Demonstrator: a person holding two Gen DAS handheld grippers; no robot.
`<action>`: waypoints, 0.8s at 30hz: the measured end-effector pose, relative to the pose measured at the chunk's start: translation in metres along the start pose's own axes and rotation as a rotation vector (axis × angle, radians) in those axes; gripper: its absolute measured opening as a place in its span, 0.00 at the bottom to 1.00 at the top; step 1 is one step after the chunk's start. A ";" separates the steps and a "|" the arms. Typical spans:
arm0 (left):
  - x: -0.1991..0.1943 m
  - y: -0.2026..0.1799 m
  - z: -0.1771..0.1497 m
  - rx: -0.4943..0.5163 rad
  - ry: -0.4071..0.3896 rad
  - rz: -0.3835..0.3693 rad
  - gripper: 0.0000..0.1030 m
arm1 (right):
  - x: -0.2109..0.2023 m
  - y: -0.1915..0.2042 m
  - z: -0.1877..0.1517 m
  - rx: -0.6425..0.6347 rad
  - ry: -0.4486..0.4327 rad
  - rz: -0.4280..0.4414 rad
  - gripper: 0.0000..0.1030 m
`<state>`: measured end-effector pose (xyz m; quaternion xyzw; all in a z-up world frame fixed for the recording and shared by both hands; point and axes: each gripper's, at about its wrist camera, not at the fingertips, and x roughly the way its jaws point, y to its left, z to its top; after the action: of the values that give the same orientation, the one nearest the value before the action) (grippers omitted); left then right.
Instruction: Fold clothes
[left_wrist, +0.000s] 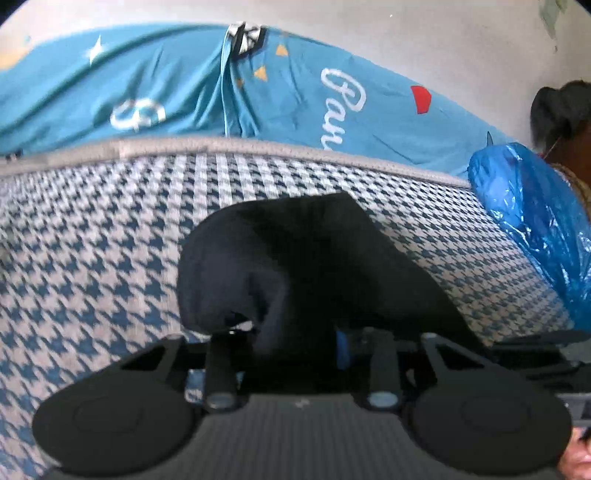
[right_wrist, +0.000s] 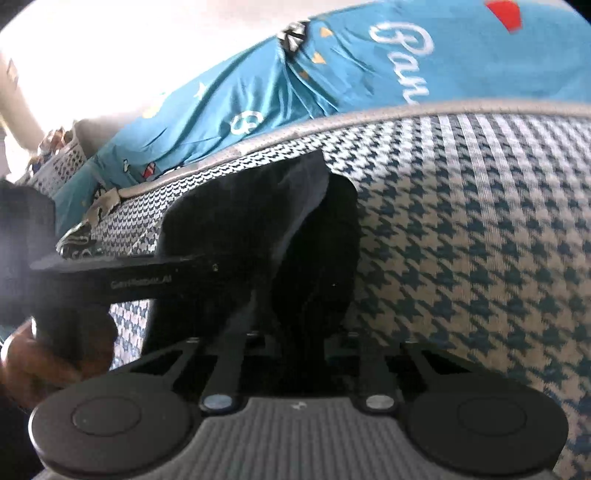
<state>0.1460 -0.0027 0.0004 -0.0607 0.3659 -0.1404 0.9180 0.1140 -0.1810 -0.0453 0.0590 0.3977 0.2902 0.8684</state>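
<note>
A dark, near-black garment lies bunched on a blue-and-white houndstooth cover. In the left wrist view its cloth rises out of my left gripper and hides the fingertips; the jaws stand narrow, pinching the fabric. In the right wrist view the same garment runs down into my right gripper, also closed on a fold of it. The left gripper's black body crosses that view on the left, held by a hand. The two grippers sit close together on the garment.
A teal printed sheet lies beyond the cover's grey edge, below a pale wall. A blue plastic bag sits at the right in the left wrist view. A white perforated basket stands far left. The houndstooth cover stretches to the right.
</note>
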 end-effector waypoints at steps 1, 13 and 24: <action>-0.004 -0.002 0.002 0.009 -0.014 0.012 0.24 | -0.002 0.003 0.001 -0.016 -0.011 -0.004 0.19; -0.037 -0.013 0.022 0.047 -0.110 0.121 0.23 | -0.020 0.034 0.015 -0.113 -0.128 -0.013 0.18; -0.080 -0.016 0.035 0.087 -0.168 0.226 0.23 | -0.033 0.062 0.025 -0.164 -0.198 0.037 0.18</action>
<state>0.1109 0.0064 0.0815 0.0090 0.2857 -0.0464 0.9572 0.0868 -0.1449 0.0143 0.0236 0.2836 0.3307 0.8998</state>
